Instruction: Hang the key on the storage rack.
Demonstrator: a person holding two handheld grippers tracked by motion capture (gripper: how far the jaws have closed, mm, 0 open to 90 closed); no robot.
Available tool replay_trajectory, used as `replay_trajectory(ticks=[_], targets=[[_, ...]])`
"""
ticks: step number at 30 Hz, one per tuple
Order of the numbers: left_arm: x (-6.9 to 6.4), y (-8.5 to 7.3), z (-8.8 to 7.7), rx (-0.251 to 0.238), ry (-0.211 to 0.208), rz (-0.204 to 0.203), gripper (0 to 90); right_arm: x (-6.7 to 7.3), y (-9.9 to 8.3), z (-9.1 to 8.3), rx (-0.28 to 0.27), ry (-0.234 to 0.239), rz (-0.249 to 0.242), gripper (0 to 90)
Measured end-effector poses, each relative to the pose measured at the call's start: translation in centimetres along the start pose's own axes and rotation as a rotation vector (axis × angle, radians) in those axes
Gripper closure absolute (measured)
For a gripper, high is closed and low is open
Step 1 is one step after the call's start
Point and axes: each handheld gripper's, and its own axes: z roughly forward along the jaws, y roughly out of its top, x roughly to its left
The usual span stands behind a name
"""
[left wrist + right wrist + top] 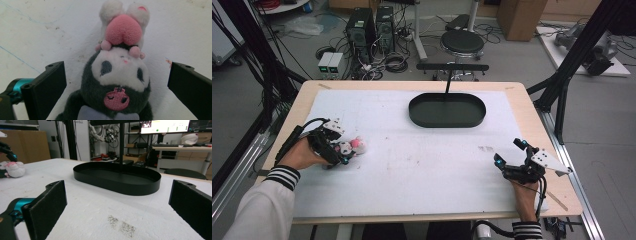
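Plush toy [117, 82], dark grey, white-faced, pink-eared, lies between open left tongs [117, 87].

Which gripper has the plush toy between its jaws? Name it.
The left gripper: its open jaws flank the plush toy, while the right gripper has bare table between its jaws.

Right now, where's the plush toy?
The plush toy lies at the left of the white mat in the high view, between the open jaws of the left gripper, well short of the black tray.
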Motion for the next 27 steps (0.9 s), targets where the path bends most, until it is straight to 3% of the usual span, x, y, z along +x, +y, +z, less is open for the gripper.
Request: replay_trajectory(ticks=[4,6,8,12,14,27], targets=[[0.03,0.00,0.15,0.018,-0.005,0.003,2.9,-0.01,-0.01,0.01,-0.002,0.001,0.001,0.5],[0.03,-0.09,0.27,0.025,-0.015,0.023,11.0,-0.01,-0.01,0.00,-0.002,0.001,0.001,0.5],[-0.06,-0.10,0.34,0.030,-0.009,0.030,12.2,0.00,0.00,-0.01,0.000,0.001,0.000,0.5],[-0.24,-0.07,0.53,0.055,-0.015,0.067,22.7,0.00,0.00,0.00,0.000,0.000,0.000,0.5],[-0.31,-0.07,0.47,0.061,0.010,0.075,35.5,-0.02,-0.01,0.00,-0.002,0.000,0.001,0.5],[-0.30,-0.30,0.24,0.038,0.025,0.048,47.4,0.00,-0.01,0.02,-0.004,0.003,0.004,0.5]])
